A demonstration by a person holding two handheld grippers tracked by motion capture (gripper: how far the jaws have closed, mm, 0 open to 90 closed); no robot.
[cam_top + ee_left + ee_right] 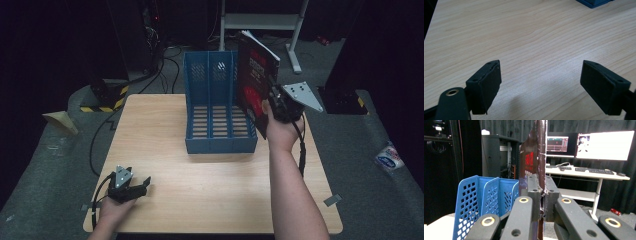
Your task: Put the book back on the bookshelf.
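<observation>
Right gripper (274, 103) pinches one book (255, 85) upright beside the blue file rack (220, 125).
Left gripper (131, 189) rests spread on the table (200, 175); rack has three compartments.

Dim room around a lit table (165, 125); soft glare on its wood, nearby parts blurred.

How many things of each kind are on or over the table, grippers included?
File rack: 1
Book: 1
Grippers: 2, left and right
Total: 4
</observation>
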